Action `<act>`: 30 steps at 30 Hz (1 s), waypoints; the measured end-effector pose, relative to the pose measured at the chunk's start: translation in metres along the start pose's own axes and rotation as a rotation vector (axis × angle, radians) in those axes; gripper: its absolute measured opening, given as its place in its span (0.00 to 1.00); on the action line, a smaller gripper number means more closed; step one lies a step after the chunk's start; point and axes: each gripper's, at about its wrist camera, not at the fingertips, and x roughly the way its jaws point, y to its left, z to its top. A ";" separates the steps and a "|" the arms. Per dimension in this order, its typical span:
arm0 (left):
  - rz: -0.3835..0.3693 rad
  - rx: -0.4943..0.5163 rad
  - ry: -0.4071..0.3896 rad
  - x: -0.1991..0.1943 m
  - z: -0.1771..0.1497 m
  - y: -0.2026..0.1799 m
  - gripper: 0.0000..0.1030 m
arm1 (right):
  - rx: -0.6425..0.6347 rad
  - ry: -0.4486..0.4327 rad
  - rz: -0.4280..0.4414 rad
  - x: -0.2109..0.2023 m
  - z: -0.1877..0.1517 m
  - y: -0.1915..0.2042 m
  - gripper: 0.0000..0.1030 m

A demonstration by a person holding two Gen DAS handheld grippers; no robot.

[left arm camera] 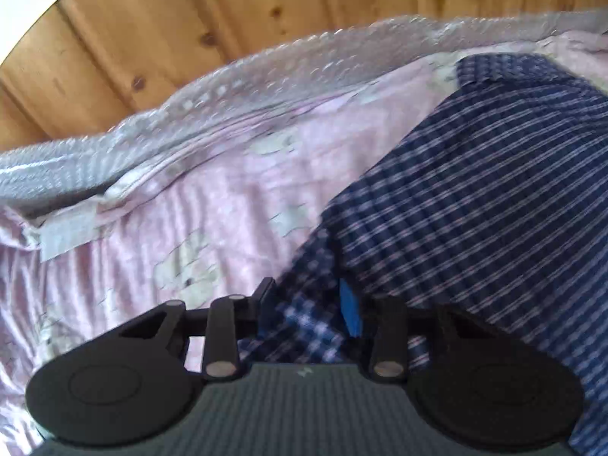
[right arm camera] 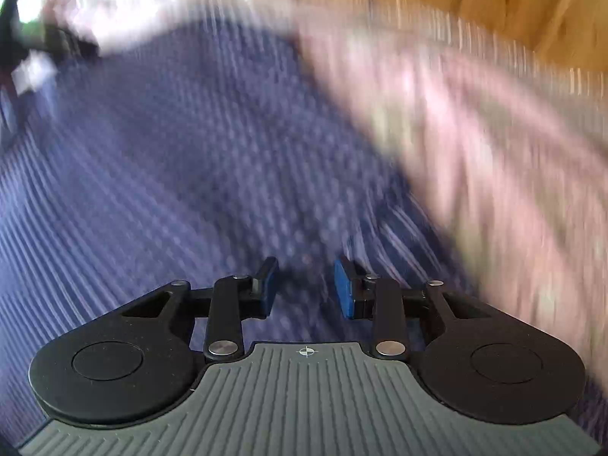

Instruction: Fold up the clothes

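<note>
Two grippers are in play here, both low over the navy checked shirt (left arm camera: 475, 190), which lies spread on the pink bedspread (left arm camera: 190, 209). The left gripper (left arm camera: 307, 304) points across the shirt's left edge, its jaws partly apart with a loose fold of shirt cloth bunched between them (only the right blue pad (left arm camera: 349, 306) shows clearly, the other finger is half buried in fabric). The pads look set apart around the cloth, not pinched onto it.

The right gripper (right arm camera: 306, 288) sits tilted forward over the middle of the shirt (right arm camera: 190, 171), jaws at a medium gap with nothing but shirt fabric showing beneath them. That view is heavily motion-blurred, so detail is rough.

Left of the shirt there is a wide stretch of bare bedspread with pale printed patches. Beyond the shirt, the bedspread meets a white lacy bed edge (left arm camera: 266, 72), and right behind that stands the wooden plank wall (left arm camera: 190, 11), so the far side is tight. In the right wrist view the bedspread (right arm camera: 494, 133) lies to the shirt's right, and something dark and white (right arm camera: 34, 57) sits past the shirt's far left corner, too blurred to name.
</note>
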 end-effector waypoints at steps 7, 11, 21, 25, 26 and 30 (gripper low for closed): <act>-0.059 -0.220 -0.032 -0.057 -0.012 0.039 0.29 | 0.061 0.038 -0.170 -0.005 -0.037 -0.010 0.35; -0.204 -0.077 0.020 -0.061 -0.034 -0.015 0.32 | 0.013 -0.073 -0.013 -0.021 -0.030 0.046 0.33; 0.076 -0.157 0.134 -0.071 -0.078 0.042 0.17 | -0.074 0.064 -0.052 0.029 -0.101 0.045 0.37; -0.130 -0.081 0.041 -0.115 -0.076 -0.016 0.27 | -0.080 0.018 -0.028 0.022 -0.096 0.078 0.35; -0.183 -0.061 0.017 -0.126 -0.075 -0.031 0.27 | -0.086 -0.004 0.007 0.024 -0.097 0.092 0.35; -0.136 0.057 0.134 -0.106 -0.120 -0.075 0.28 | -0.153 0.082 0.048 0.071 -0.132 0.128 0.36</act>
